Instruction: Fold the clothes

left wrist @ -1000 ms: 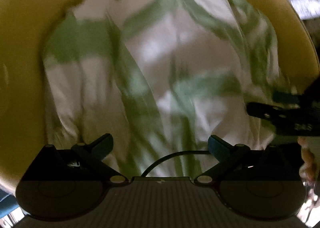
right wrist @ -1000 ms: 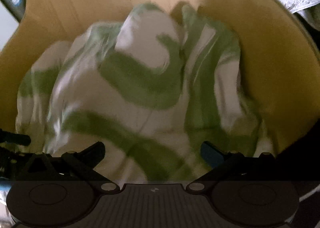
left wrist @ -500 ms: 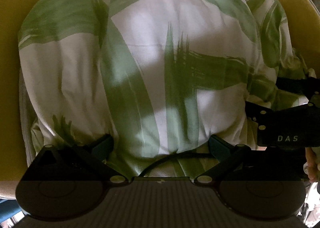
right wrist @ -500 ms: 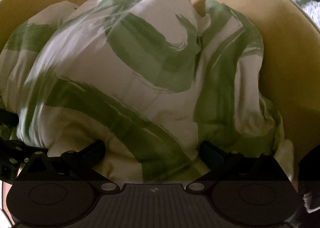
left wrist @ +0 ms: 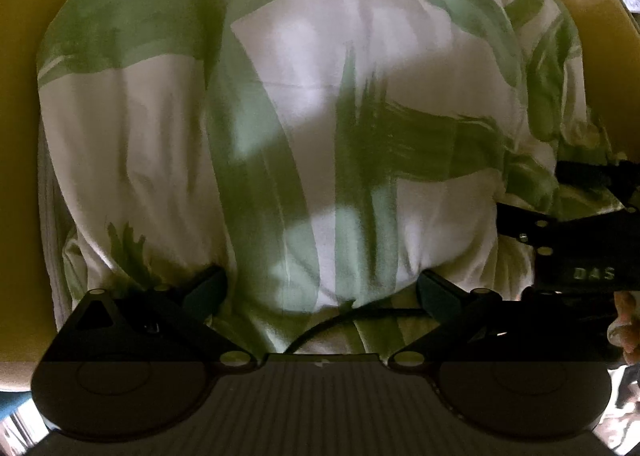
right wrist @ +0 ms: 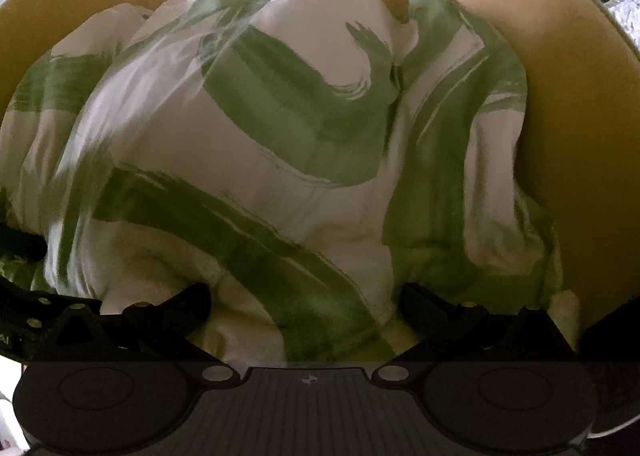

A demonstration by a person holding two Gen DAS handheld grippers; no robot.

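Note:
A white garment with broad green brush strokes (left wrist: pixel 320 128) lies bundled on the seat of a yellow chair (left wrist: pixel 16 136). My left gripper (left wrist: pixel 322 290) is open at the garment's near edge, and cloth bulges between its wide-apart fingers. To its right, my right gripper (left wrist: pixel 528 192) reaches into the garment's side. In the right wrist view the same garment (right wrist: pixel 280 136) is heaped against the yellow chair back (right wrist: pixel 580 116). There my right gripper (right wrist: pixel 306 296) is open, its fingertips pressed against the lower folds. The left gripper's black body (right wrist: pixel 20 316) shows at the left edge.
The chair's curved back and sides wrap around the garment. A hand (left wrist: pixel 624 328) holds the right gripper at the frame's right edge. A pale crumpled thing (right wrist: pixel 624 12) lies beyond the chair at the upper right.
Both grippers have moved in toward the garment, which now fills both views. Their fingertips now touch its near edge. In the last half second little has shifted.

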